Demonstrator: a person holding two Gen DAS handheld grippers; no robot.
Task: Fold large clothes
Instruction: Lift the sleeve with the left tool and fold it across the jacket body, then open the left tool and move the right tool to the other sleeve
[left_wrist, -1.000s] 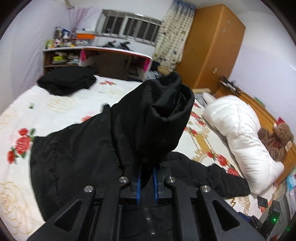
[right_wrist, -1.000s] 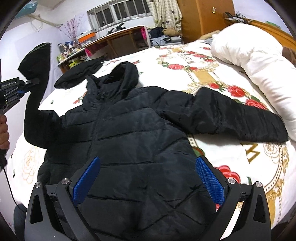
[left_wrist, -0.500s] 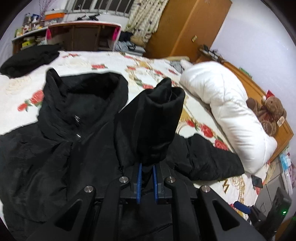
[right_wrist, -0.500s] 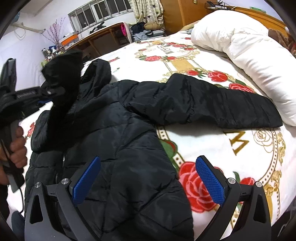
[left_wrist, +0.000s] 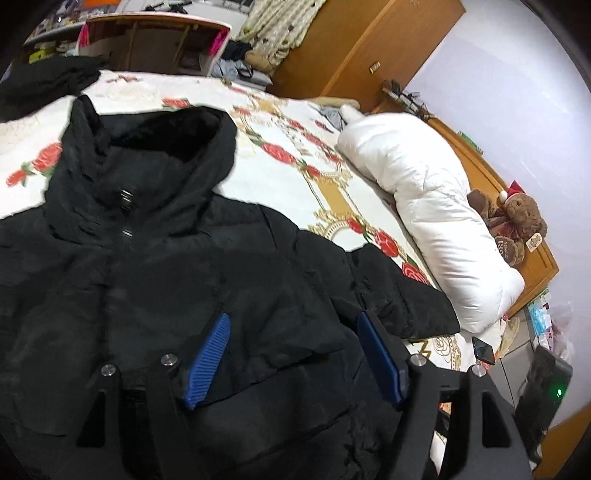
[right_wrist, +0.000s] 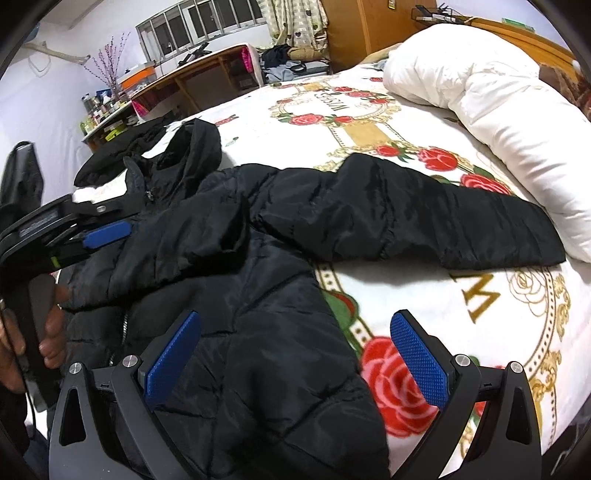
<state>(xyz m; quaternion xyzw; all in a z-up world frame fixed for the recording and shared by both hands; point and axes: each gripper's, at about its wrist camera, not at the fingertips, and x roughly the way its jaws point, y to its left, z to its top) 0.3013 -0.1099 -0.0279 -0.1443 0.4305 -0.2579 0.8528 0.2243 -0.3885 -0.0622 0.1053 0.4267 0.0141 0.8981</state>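
1. Where the left wrist view looks down, the left gripper (left_wrist: 293, 354) hangs over the black jacket (left_wrist: 166, 288); its fingers (left_wrist: 207, 360) stand wide apart, empty, with ribbed blue pads.
2. Jacket: quilted, puffy, matte-sheen black shell, lying front-up on the bed (left_wrist: 303, 177). Hood (left_wrist: 155, 147) is rumpled and stands open toward the far side; the zipper line runs down the middle.
3. One sleeve (right_wrist: 177, 236) lies folded across the chest in the right wrist view, its cuff end just beside the left gripper (right_wrist: 107, 232).
4. Other sleeve (right_wrist: 424, 218) stretches out flat to the right, its cuff close to the white duvet (right_wrist: 491, 92), a soft, bulging roll.
5. Bed cover: white fleece-like fabric printed with red roses and gold scrollwork.
6. Right gripper (right_wrist: 297, 363) is low over the jacket's hem edge; fingers (right_wrist: 419, 360) are spread wide with nothing between them, and the blue pads have a fine diamond knurl.
7. A brown teddy bear (left_wrist: 517, 225) sits by the wooden headboard.
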